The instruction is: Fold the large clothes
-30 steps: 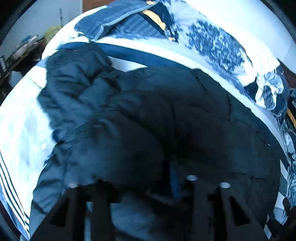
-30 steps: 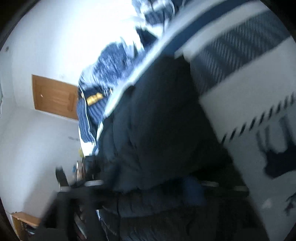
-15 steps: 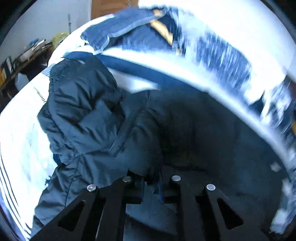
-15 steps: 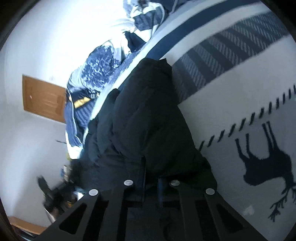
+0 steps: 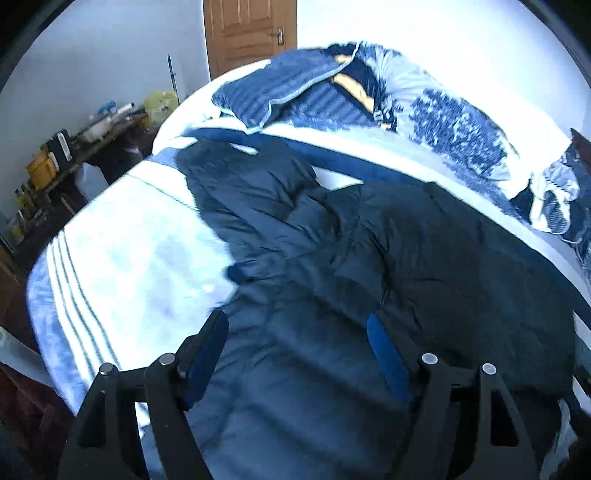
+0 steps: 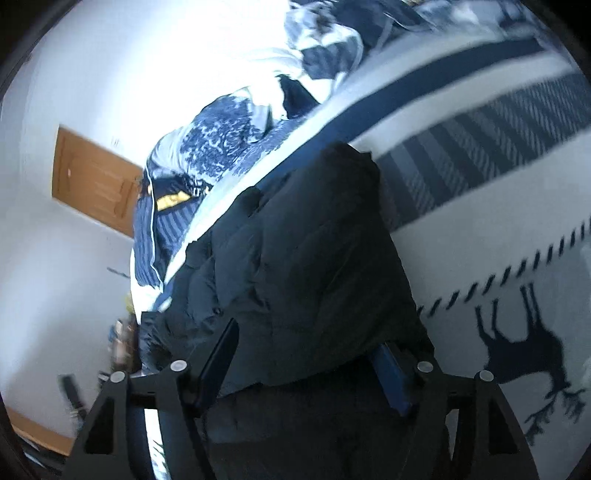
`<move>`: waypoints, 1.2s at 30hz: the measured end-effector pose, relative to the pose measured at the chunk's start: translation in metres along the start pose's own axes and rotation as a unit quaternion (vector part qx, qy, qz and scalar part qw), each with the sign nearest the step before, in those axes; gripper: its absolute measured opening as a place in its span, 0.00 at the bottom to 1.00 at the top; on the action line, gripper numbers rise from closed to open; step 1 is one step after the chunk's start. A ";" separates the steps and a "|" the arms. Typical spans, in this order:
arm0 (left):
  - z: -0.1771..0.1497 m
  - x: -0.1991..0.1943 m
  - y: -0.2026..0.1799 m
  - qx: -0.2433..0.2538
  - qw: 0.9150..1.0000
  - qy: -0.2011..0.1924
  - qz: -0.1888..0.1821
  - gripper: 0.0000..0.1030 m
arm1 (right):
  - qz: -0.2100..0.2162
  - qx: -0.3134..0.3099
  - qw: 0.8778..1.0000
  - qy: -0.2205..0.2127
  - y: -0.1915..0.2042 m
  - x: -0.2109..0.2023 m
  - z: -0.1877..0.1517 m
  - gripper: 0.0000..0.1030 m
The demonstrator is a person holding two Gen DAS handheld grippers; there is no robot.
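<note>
1. Dark padded jacket (image 5: 388,258), the garment to be folded, is lying across the bed (image 5: 129,266), bunched and partly doubled over, reaching from the near edge toward the pillows (image 5: 295,96) at the far edge

2. Left gripper (image 5: 295,332) is hovering over the near part of the jacket; its jaws have just been opening and are standing wide apart, the blue pads (image 5: 207,354) pressing on nothing, with quilted fabric lying below and between them but not clamped

3. Right gripper (image 6: 306,347) is sitting at the jacket's (image 6: 314,258) near end, by the side of the bed bearing the deer-pattern blanket (image 6: 517,343); its jaws have just been opening too, and a thick fold is bulging into the gap, hiding part of one pad; no pinch is visible, so the fold reads as released

4. Handling, as a judgement: the jacket is looking soft, bulky and springy, probably light for its volume, with a smooth shell that may be slippery; folds are likely to puff open again unless pressed flat

5. Where to take hold, as a judgement: firm seams are offering the best purchase, namely the hem corners, the cuff of the sleeve (image 5: 266,206) lying toward the striped end of the bed, or the collar line; a pinch of loose padding in mid-panel would probably slide out

6. A wooden door (image 5: 251,33) and a cluttered side table (image 5: 74,147) are standing beyond the bed, well apart from the work
</note>
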State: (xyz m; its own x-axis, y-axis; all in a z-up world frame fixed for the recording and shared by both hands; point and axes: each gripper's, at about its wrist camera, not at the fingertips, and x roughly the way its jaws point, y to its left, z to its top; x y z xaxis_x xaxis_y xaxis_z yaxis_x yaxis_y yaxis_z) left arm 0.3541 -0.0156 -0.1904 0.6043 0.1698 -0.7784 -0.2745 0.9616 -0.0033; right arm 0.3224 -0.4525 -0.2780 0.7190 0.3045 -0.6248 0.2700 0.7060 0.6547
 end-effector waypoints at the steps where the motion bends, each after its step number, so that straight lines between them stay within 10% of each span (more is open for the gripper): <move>1: -0.004 -0.018 0.006 0.002 1.000 -0.008 -0.007 0.76 | -0.011 -0.010 1.000 -0.005 0.003 -0.005 -0.004 0.72; 19: -0.091 -0.198 0.114 -0.029 0.988 -0.074 -0.134 0.79 | -0.021 -0.143 0.982 -0.120 0.149 -0.204 -0.173 0.77; 27: -0.095 -0.224 0.159 -0.090 0.979 -0.094 -0.158 0.83 | 0.043 -0.170 0.976 -0.127 0.218 -0.246 -0.194 0.77; 36: -0.081 -0.197 0.184 -0.100 0.982 -0.095 -0.126 0.83 | -0.007 -0.217 0.966 -0.141 0.285 -0.239 -0.193 0.82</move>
State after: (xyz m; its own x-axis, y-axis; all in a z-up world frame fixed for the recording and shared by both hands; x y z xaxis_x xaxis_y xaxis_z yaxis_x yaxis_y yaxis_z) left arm 0.1237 0.1107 -0.0890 0.7955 -0.0123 -0.6059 -0.2288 0.9197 -0.3191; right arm 0.1034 -0.2008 -0.0244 0.8800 0.1492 -0.4509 0.0310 0.9293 0.3681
